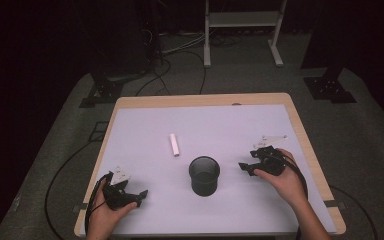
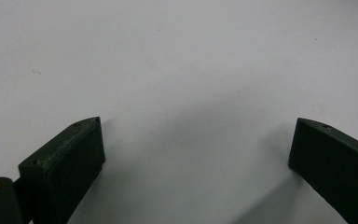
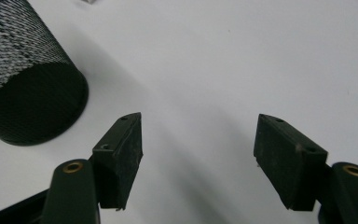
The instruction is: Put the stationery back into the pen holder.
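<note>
The right gripper (image 1: 246, 168) stood just right of the black mesh cup (image 1: 204, 175), jaws spread wide with nothing between them, low over the white tabletop (image 1: 220, 125). The left gripper (image 1: 139, 196), left of the cup and nearer the person, gaped equally empty. A white stick (image 1: 174, 144) lay beyond the cup, to its left. Judging by this, no pick-up had begun; next, one gripper would need to reach the stick.
</note>
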{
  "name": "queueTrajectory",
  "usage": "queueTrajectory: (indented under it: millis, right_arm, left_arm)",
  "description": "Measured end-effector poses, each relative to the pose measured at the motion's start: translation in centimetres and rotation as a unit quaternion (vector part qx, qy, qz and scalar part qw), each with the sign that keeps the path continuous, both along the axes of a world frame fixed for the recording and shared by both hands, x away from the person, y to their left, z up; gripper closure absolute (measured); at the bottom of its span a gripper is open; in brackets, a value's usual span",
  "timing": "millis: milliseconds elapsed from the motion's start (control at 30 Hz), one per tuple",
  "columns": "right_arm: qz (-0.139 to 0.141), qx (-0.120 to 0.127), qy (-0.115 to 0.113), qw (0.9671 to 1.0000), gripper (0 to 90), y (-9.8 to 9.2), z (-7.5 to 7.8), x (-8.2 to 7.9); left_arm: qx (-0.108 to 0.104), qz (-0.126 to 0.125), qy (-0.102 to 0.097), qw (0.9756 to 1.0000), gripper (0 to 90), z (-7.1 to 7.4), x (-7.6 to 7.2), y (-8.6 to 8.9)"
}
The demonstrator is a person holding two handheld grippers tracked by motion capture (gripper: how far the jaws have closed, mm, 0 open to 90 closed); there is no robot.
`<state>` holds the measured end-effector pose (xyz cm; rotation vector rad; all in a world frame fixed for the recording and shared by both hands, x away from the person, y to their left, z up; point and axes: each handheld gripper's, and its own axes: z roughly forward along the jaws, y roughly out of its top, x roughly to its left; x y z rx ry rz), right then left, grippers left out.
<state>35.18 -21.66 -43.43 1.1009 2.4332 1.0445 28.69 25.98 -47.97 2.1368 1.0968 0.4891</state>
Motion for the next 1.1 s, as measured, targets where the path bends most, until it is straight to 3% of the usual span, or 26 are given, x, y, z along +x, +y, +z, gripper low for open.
queueTrajectory:
  millis: [233, 533, 667, 833, 933, 1100]
  right_arm:
    - [-0.036, -0.021, 0.001, 0.9991, 31.8, -0.6, -1.6, 0.2]
    - [-0.064, -0.039, 0.012, 0.9971, 31.2, -1.2, -3.3, 0.8]
    - [-0.074, -0.035, 0.007, 0.9966, 29.8, -1.4, -3.6, 1.0]
    - [-0.082, -0.024, 0.002, 0.9963, 28.1, -1.5, -3.9, 1.1]
    - [-0.082, -0.018, 0.000, 0.9965, 21.6, -1.3, -4.1, 1.0]
    - [-0.084, 0.001, -0.026, 0.9961, 18.0, -1.3, -4.9, 0.4]
  left_arm:
    - [0.000, 0.000, 0.000, 1.0000, 2.5, 0.0, 0.0, 0.0]
    - [-0.001, 0.006, 0.001, 1.0000, 3.1, 0.1, 0.0, -0.1]
    - [-0.018, 0.001, 0.004, 0.9998, 6.1, 0.5, 0.2, -0.2]
    - [-0.012, -0.008, -0.006, 0.9999, 6.1, 1.1, 1.0, -0.9]
    - [-0.012, -0.012, -0.008, 0.9998, 6.1, 1.3, 1.6, -1.2]
    - [-0.015, -0.018, -0.009, 0.9997, 6.4, 2.0, 2.6, -1.8]
